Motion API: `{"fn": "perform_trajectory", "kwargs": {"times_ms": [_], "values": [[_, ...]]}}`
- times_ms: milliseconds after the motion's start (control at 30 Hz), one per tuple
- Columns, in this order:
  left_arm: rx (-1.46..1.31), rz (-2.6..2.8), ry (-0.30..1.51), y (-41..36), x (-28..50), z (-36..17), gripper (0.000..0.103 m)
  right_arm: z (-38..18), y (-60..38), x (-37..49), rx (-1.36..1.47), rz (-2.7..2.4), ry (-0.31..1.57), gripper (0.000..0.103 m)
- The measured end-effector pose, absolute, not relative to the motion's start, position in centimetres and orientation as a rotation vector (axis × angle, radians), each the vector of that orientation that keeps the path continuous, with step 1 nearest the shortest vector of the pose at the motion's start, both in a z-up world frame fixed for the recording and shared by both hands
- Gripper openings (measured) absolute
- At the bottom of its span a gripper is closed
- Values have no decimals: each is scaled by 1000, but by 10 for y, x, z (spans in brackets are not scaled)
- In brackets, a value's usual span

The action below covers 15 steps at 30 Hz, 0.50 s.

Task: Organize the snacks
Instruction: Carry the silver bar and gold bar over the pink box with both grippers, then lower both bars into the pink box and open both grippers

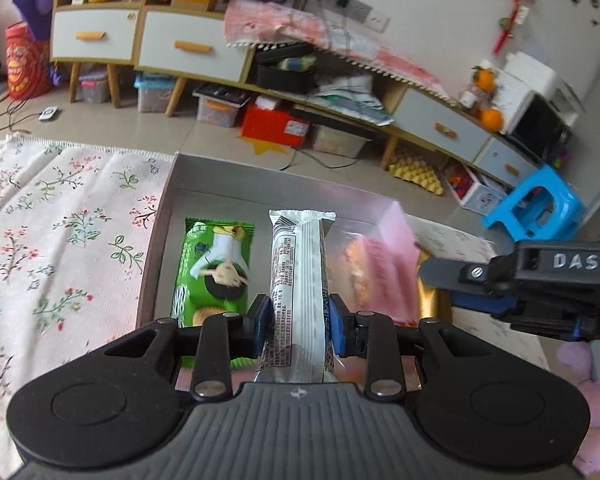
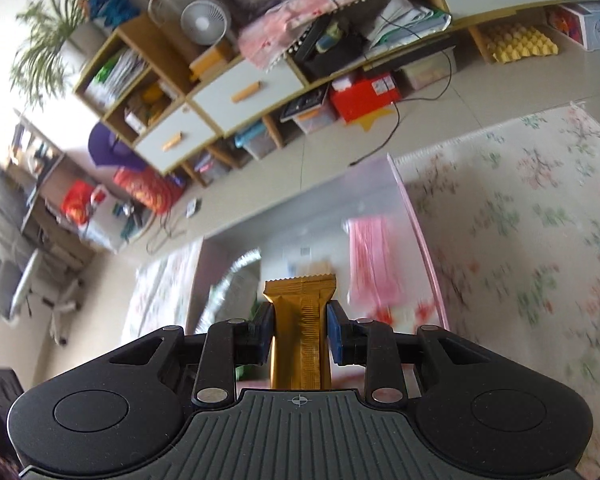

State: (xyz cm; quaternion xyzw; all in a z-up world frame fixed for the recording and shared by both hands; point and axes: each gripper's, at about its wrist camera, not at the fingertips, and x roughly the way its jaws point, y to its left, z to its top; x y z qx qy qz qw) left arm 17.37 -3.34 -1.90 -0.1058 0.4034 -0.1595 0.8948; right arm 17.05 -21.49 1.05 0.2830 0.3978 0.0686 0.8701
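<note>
placing step: your left tool (image 1: pixel 298 320) is gripping the white packet (image 1: pixel 298 280) over the box (image 1: pixel 172 200), right tool (image 2: pixel 298 330) clamping the gold bar (image 2: pixel 298 332); lower each beside the green packet (image 1: pixel 214 276).

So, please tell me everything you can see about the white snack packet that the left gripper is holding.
The white snack packet is a long, narrow pouch of glossy foil-like film with a crimped, zigzag far end and small dark print beside vertical stripes. The left gripper is shut on it, a blue pad pressing each side near its lower half. It points away from the camera, above the open box, between the green packet and the pink packet.
</note>
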Motion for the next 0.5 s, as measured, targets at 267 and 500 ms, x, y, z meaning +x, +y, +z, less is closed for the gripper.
{"fn": "perform_trajectory", "kwargs": {"times_ms": [267,500], "values": [[-151,-301,834,-40,197,-38,28,-23,-207,205,562,124,858,27],[-89,-300,804,-45,209,-40,28,-34,-207,215,533,96,841,27]]}}
